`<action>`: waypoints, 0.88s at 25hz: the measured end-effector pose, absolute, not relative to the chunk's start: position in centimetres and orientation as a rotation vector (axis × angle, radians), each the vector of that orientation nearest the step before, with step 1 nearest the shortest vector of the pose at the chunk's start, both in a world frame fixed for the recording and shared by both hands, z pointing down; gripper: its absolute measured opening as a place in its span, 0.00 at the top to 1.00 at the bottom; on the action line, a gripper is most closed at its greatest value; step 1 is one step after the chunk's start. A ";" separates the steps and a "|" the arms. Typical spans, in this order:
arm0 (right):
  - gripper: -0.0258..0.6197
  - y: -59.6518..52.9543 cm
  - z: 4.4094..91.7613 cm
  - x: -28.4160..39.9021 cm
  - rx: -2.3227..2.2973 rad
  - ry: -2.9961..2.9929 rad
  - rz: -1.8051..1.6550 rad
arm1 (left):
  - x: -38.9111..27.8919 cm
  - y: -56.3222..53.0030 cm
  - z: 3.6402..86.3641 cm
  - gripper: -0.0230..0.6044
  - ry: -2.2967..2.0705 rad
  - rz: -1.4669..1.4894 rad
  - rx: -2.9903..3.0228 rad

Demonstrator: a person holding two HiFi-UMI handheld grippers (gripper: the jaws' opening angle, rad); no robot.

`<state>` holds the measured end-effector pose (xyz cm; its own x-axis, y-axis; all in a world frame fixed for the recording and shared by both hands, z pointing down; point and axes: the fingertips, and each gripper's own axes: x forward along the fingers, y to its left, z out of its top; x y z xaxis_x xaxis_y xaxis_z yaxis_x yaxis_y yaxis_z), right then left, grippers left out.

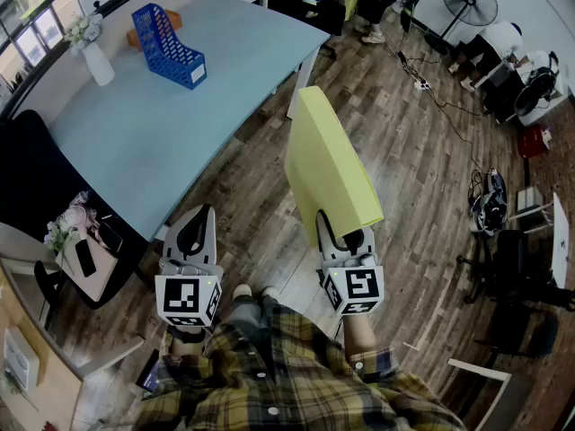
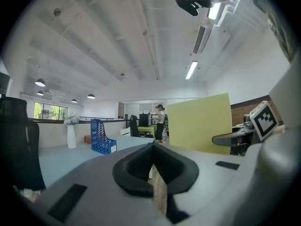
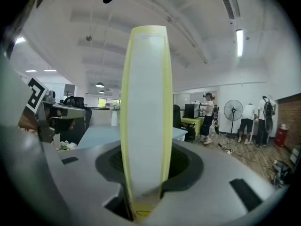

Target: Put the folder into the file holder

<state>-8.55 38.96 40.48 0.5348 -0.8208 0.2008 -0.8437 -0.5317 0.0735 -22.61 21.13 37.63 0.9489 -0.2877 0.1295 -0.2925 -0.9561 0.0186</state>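
My right gripper [image 1: 344, 233] is shut on the lower edge of a yellow-green folder [image 1: 328, 160], which stands upright above the wooden floor. In the right gripper view the folder [image 3: 143, 112] rises edge-on from between the jaws [image 3: 141, 192]. My left gripper [image 1: 195, 229] hangs beside it with its jaws together and nothing in them; the left gripper view shows the folder [image 2: 200, 124] off to the right. The blue file holder [image 1: 169, 46] stands on the far part of the light blue table [image 1: 171, 133], well away from both grippers, and shows small in the left gripper view as the file holder [image 2: 101, 136].
A white vase with flowers [image 1: 92, 54] stands left of the holder. A black chair [image 1: 36, 178] is at the table's left, a small pink table with a phone [image 1: 88, 251] below it. A fan [image 1: 470, 0], cables and people stand at the far right.
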 end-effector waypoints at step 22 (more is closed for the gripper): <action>0.70 38.2 40.7 -3.9 2.617 -1.516 0.221 | -19.8 19.2 38.5 0.97 -0.567 0.208 3.064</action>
